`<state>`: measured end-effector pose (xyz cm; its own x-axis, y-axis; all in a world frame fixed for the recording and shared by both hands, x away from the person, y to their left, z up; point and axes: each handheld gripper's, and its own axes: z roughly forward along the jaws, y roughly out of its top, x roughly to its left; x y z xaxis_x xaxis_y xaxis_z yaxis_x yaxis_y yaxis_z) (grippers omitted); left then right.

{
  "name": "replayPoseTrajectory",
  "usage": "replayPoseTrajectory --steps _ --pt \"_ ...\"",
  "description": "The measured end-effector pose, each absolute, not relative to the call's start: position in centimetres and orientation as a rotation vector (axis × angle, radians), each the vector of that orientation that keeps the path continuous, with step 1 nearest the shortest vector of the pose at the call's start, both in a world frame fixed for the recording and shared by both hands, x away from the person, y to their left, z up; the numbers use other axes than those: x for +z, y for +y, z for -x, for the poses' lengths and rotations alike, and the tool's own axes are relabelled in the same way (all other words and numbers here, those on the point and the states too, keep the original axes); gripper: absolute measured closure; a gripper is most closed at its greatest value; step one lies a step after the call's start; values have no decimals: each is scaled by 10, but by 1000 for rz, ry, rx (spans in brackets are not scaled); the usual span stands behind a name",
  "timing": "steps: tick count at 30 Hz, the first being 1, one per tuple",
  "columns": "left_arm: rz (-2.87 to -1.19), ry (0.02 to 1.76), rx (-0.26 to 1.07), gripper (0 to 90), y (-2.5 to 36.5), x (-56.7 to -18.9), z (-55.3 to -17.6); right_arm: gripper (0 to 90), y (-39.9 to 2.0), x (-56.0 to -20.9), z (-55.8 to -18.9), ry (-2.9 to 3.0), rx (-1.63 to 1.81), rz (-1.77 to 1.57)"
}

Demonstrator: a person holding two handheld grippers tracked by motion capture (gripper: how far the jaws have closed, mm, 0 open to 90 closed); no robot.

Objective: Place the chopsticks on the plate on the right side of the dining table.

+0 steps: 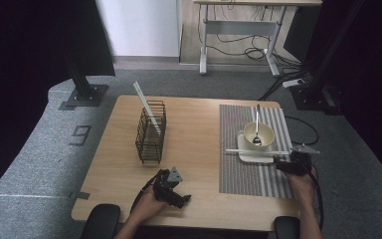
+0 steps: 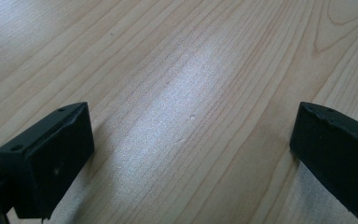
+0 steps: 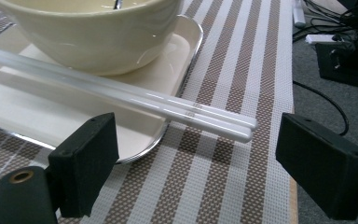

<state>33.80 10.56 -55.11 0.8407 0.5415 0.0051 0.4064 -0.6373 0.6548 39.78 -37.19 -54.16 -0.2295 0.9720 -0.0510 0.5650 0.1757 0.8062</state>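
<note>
A cream bowl (image 1: 258,133) (image 3: 93,37) with a spoon (image 1: 257,127) in it stands on a white square plate (image 1: 252,155) (image 3: 42,116), on the striped placemat (image 1: 251,174) (image 3: 223,154). A pair of white chopsticks (image 1: 256,151) (image 3: 135,100) lies across the plate's near edge, tips past its rim. My right gripper (image 1: 282,164) (image 3: 196,163) is open just behind those tips, touching nothing. My left gripper (image 1: 181,200) (image 2: 191,158) is open low over bare wood near the front edge. A black wire basket (image 1: 150,132) holds one white stick (image 1: 145,105).
The wooden table (image 1: 199,129) (image 2: 191,70) is bare between the basket and the placemat. Beyond the placemat's right edge the table drops to grey carpet with cables and a power strip (image 3: 321,38). A desk frame (image 1: 238,30) stands far behind.
</note>
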Motion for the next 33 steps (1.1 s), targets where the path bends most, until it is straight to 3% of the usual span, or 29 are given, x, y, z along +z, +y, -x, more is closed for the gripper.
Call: replayPoseTrajectory --steps 33 --pt "-2349 684 258 0 105 -551 -338 232 -371 -553 -411 1897 894 -1419"
